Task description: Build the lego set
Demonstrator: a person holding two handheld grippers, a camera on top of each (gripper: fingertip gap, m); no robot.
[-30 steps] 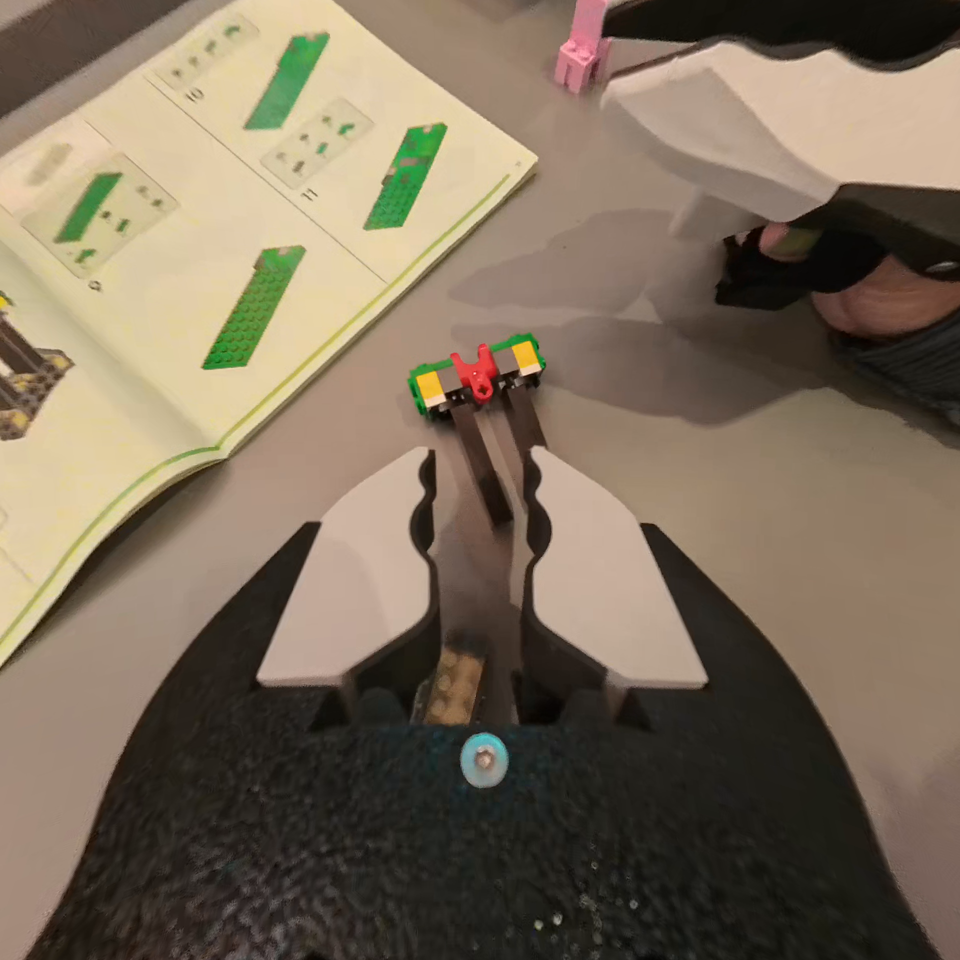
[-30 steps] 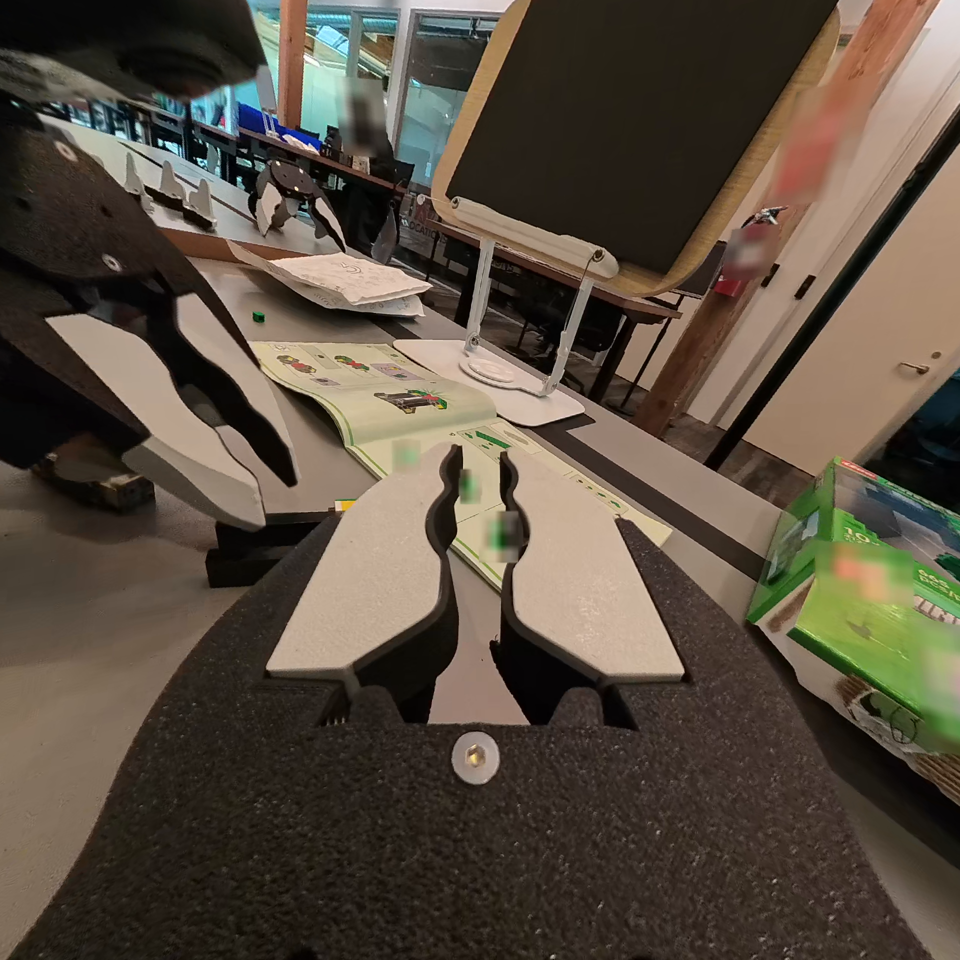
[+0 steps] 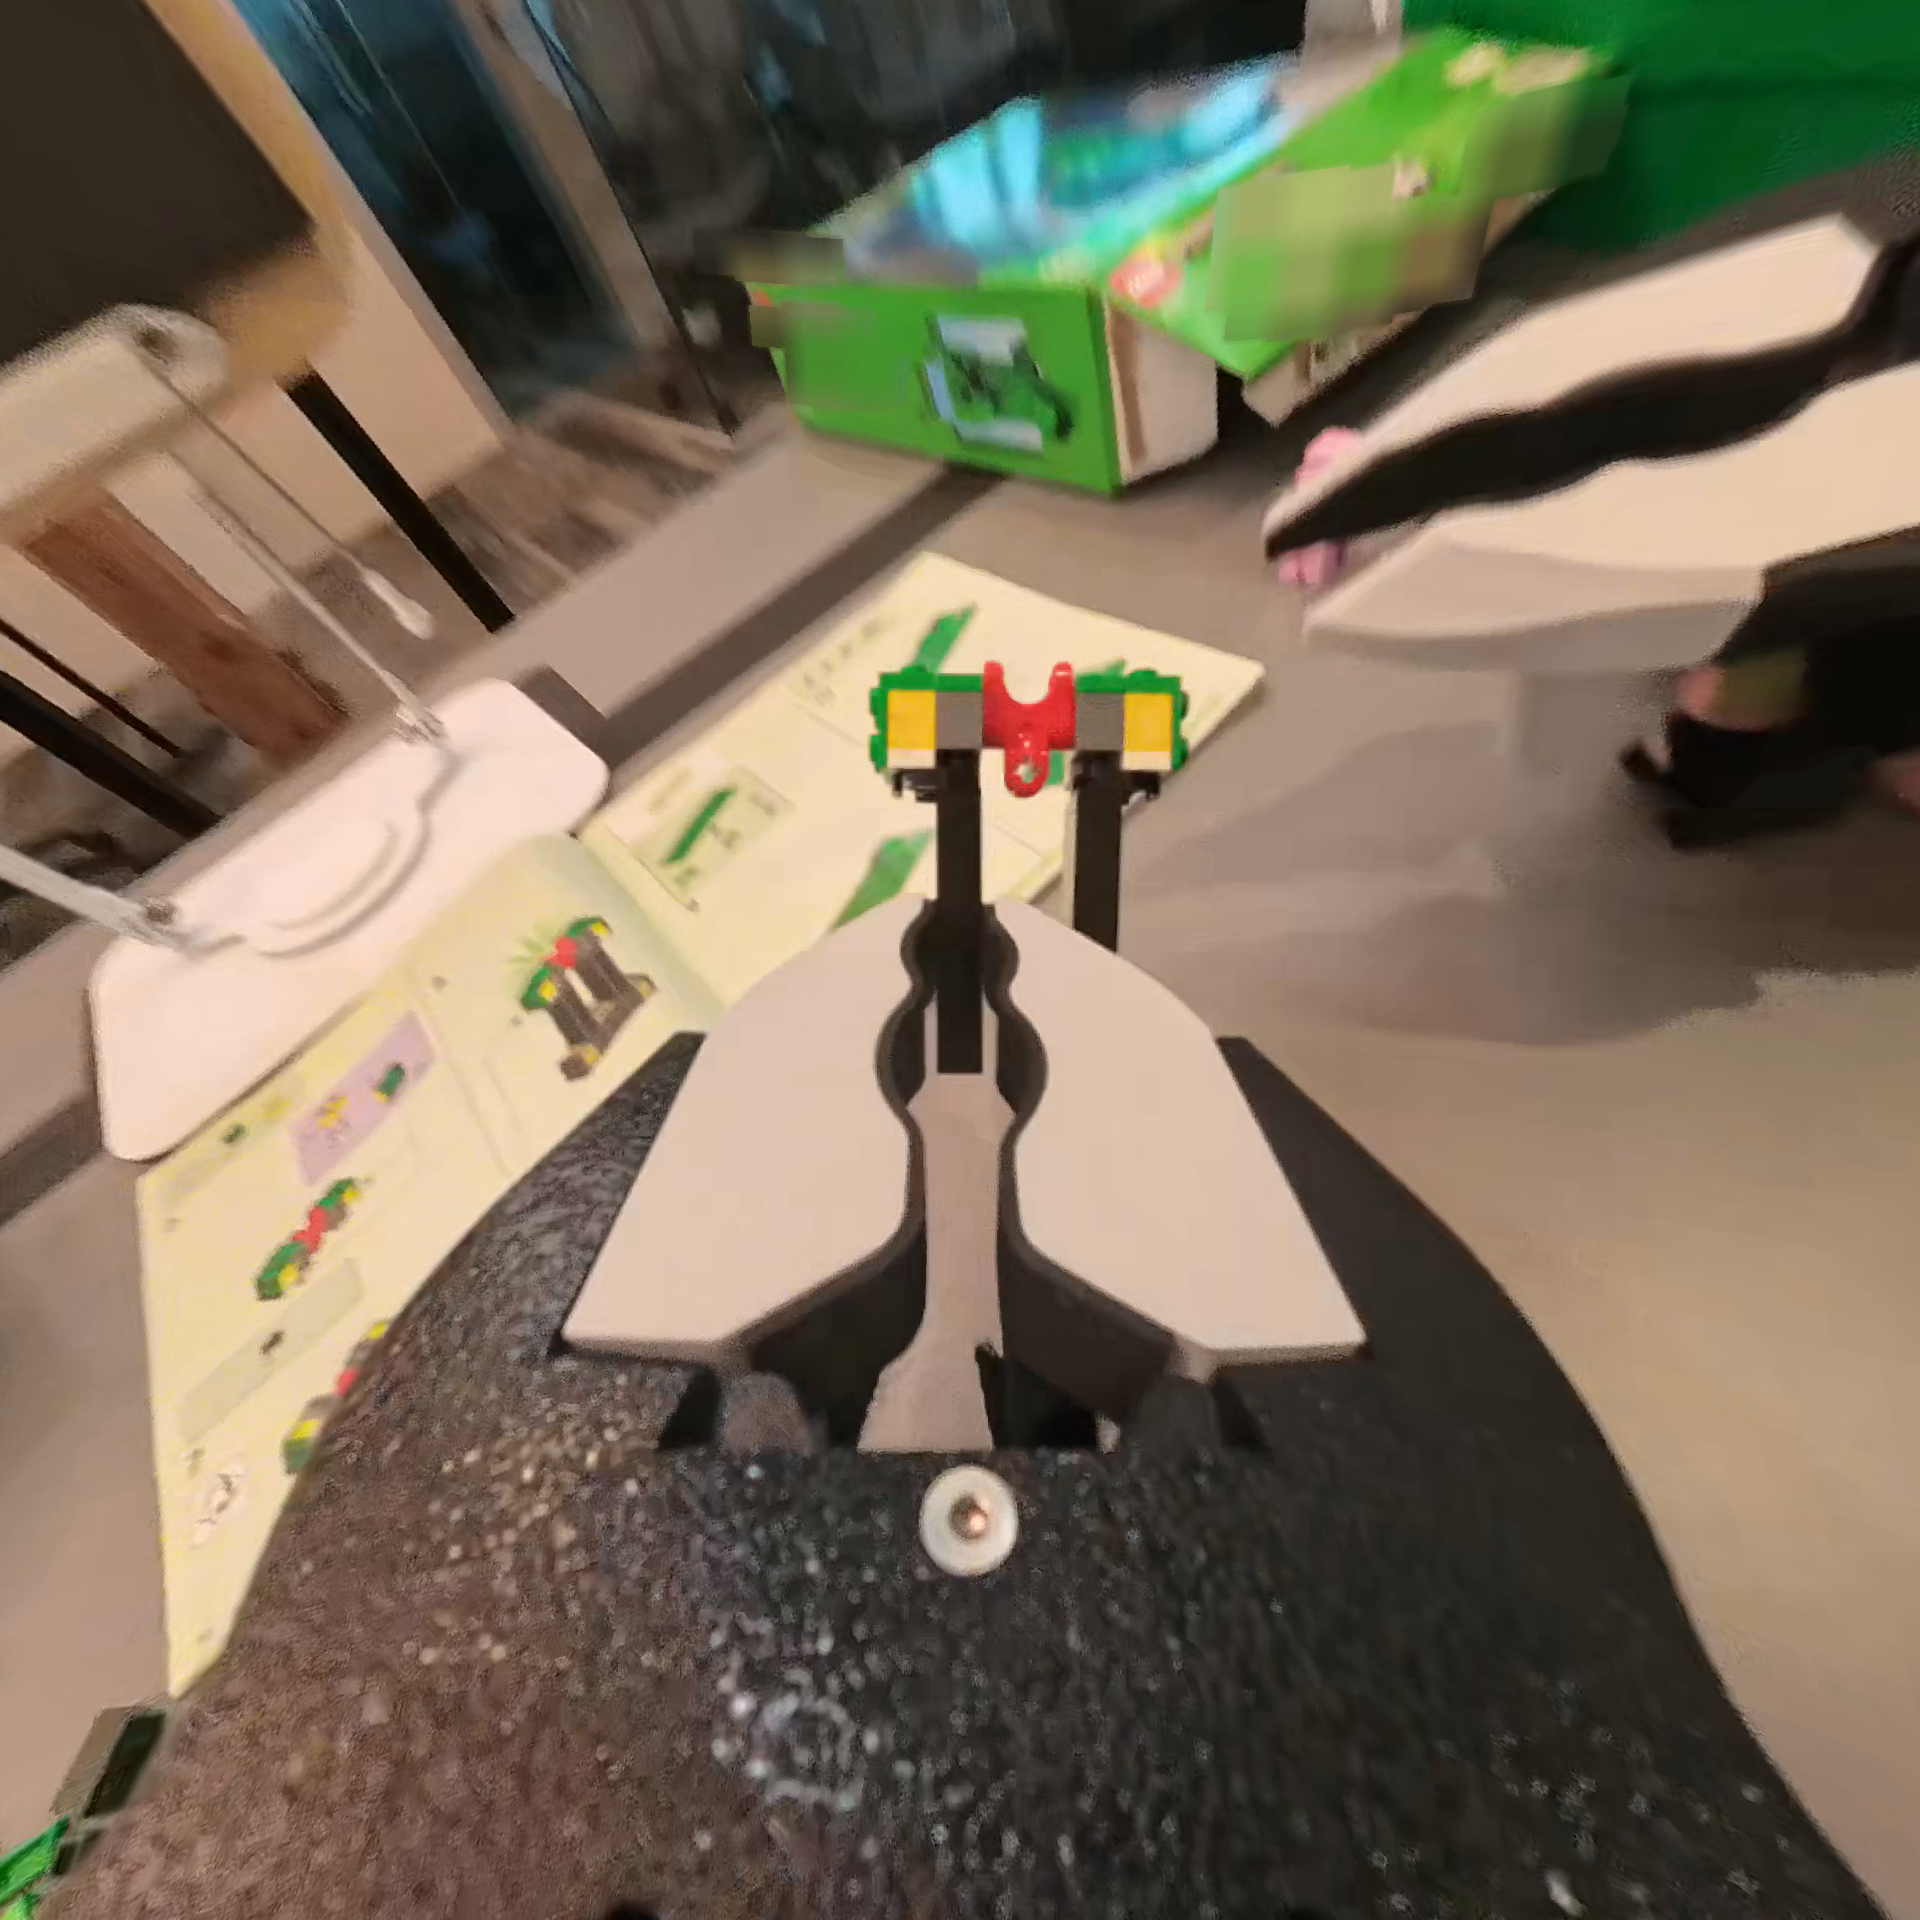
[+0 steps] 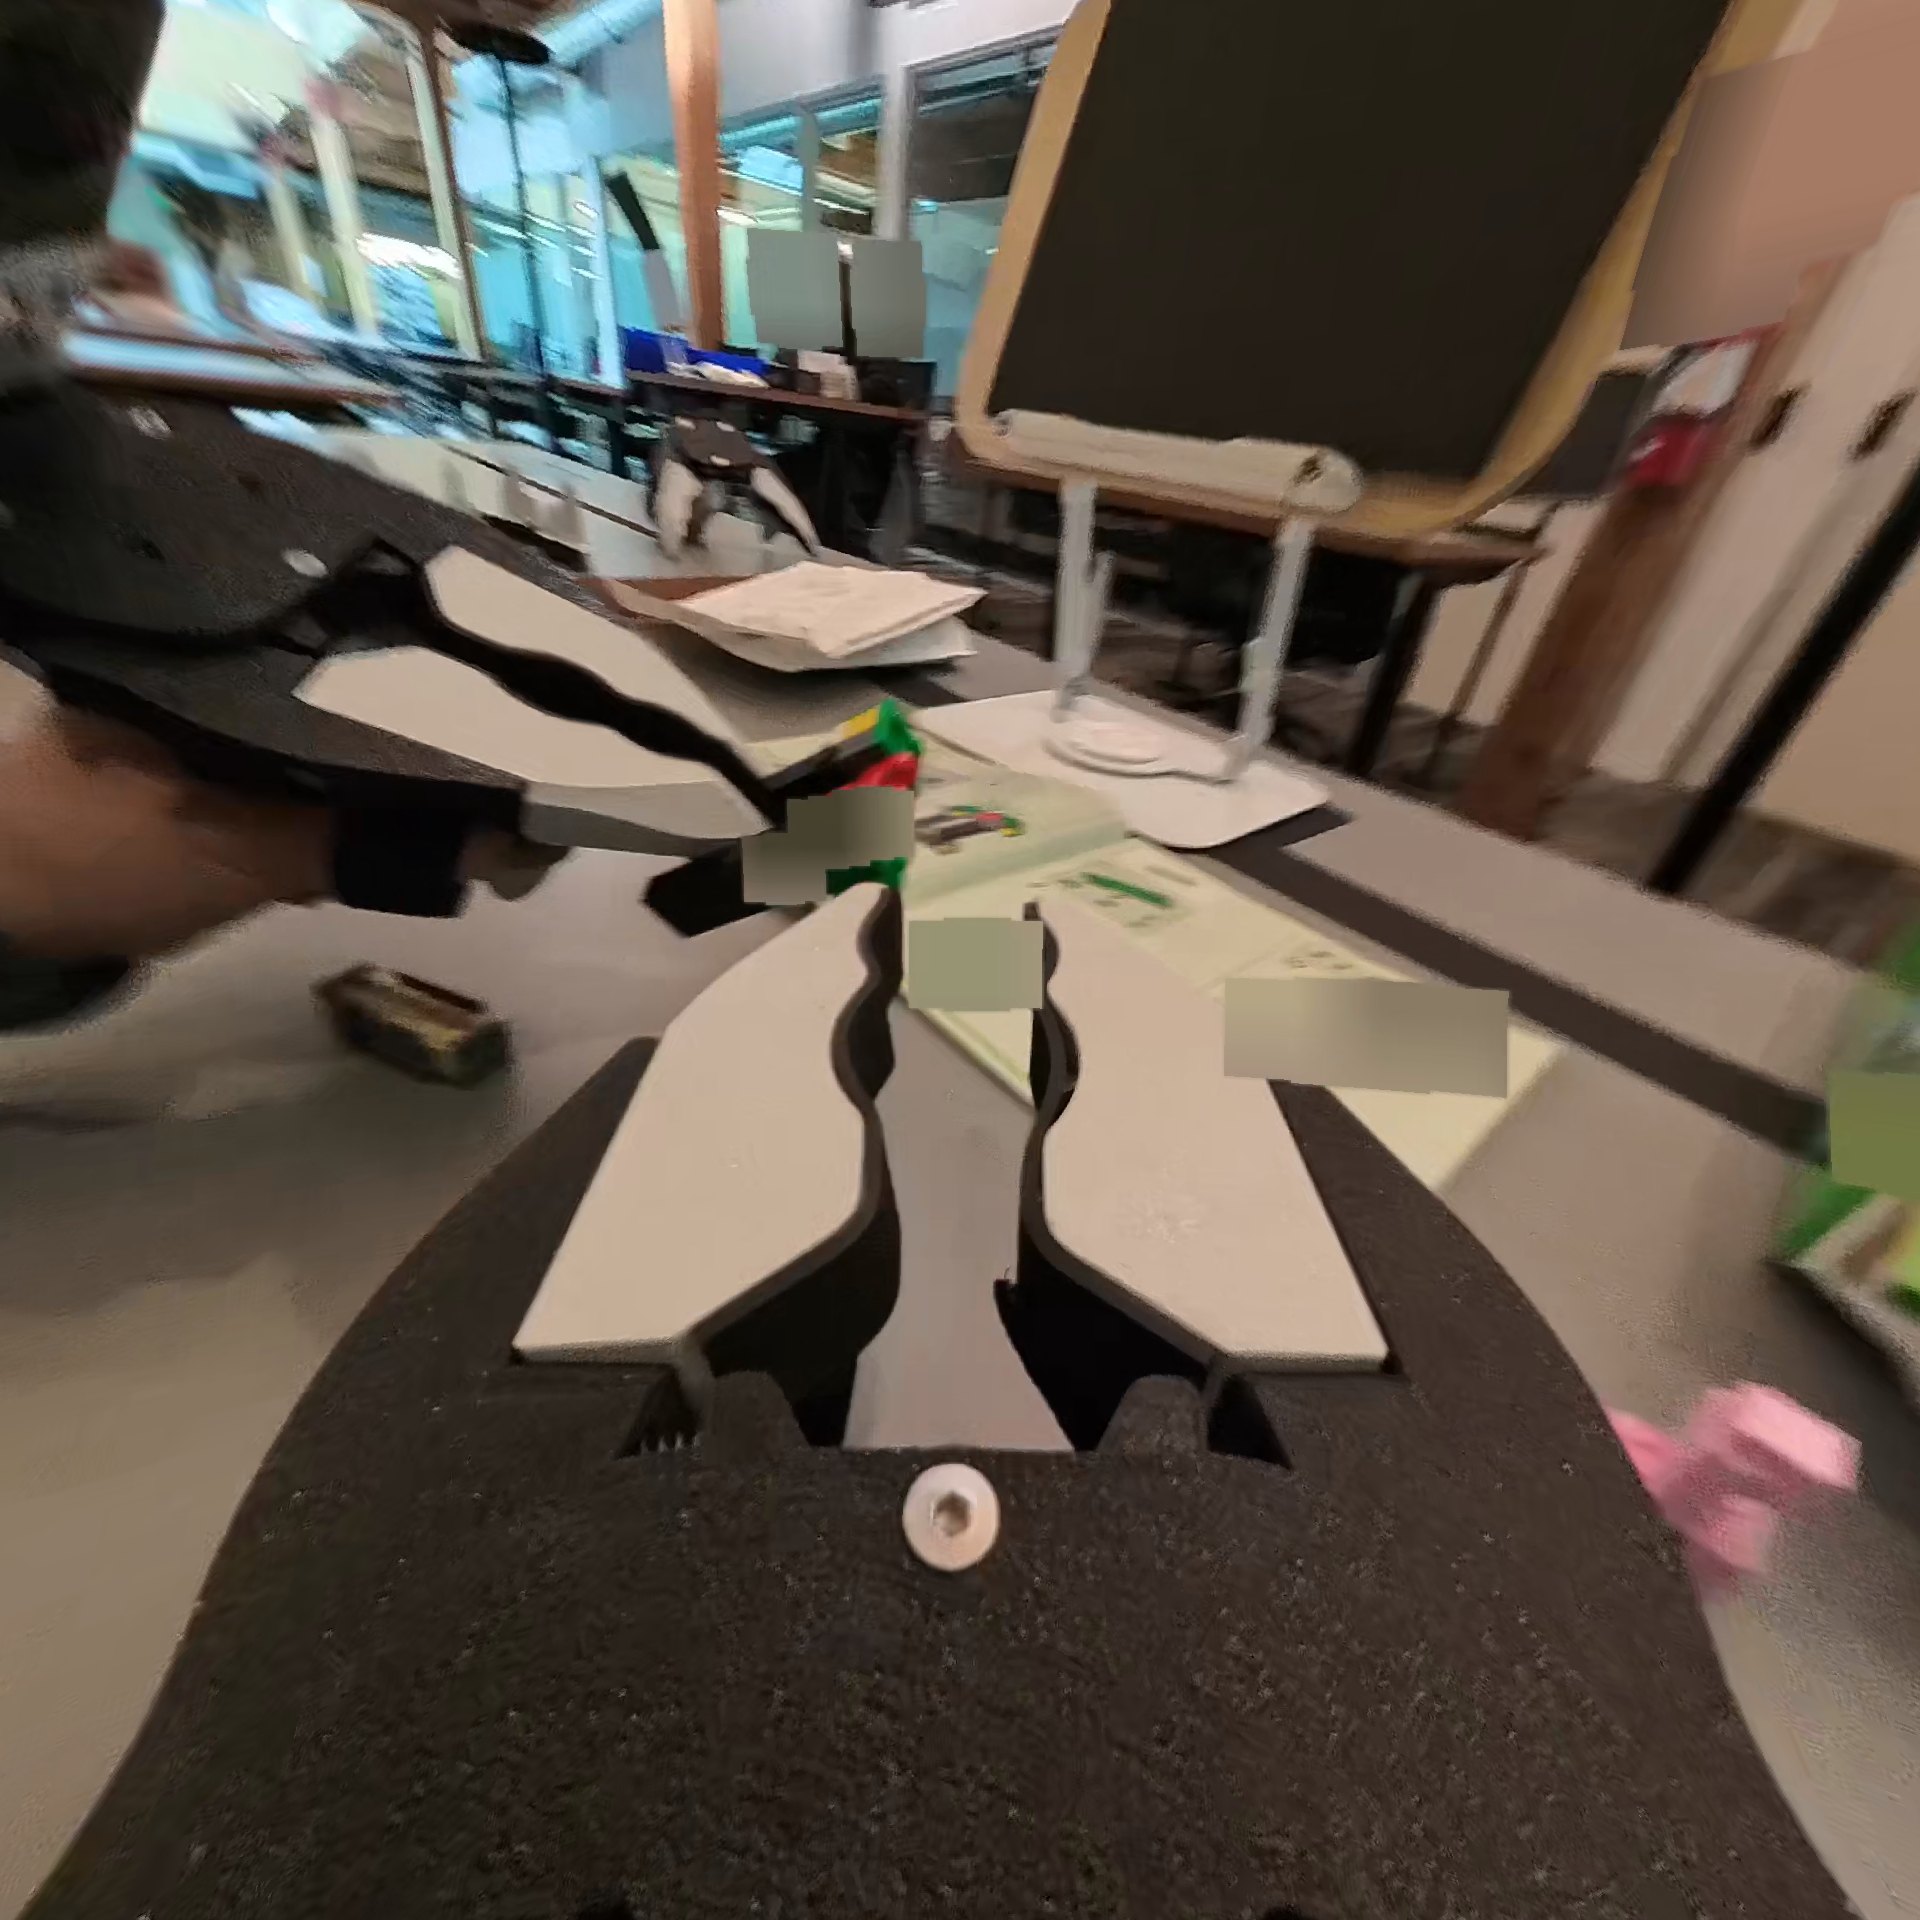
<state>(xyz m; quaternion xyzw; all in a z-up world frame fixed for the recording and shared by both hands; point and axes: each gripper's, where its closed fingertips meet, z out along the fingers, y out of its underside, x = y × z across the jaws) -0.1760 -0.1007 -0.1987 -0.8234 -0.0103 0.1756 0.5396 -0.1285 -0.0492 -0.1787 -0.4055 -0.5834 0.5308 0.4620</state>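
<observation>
My left gripper [image 3: 957, 923] is shut on one black leg of a small lego assembly [image 3: 1029, 717] and holds it up off the grey table [image 3: 1558, 1195]. The assembly has two black legs under a green, yellow and grey bar with a red piece in the middle. In the right wrist view the left gripper [image 4: 764, 821] shows at the left with the assembly [image 4: 888, 748] at its tips. My right gripper [image 4: 961, 914] is open and empty, just right of the assembly. It shows at the upper right of the left wrist view [image 3: 1283, 535].
The open instruction booklet [image 3: 468, 1049] [image 4: 1132, 894] lies under the assembly. A white stand base [image 3: 312, 894] sits beyond it. Green set boxes [image 3: 997, 374] stand at the back. A pink piece [image 4: 1745, 1475] and a small dark brick block [image 4: 416, 1023] lie on the table. The grippers' ends are close to 8 cm from one another. My left tips are roughly 11 cm from the small dark brick block [image 4: 416, 1023].
My left gripper has shut on the assembly's black leg and lifted it off the table, tilting up. My right gripper has opened a little wider and now sits beside the assembly.
</observation>
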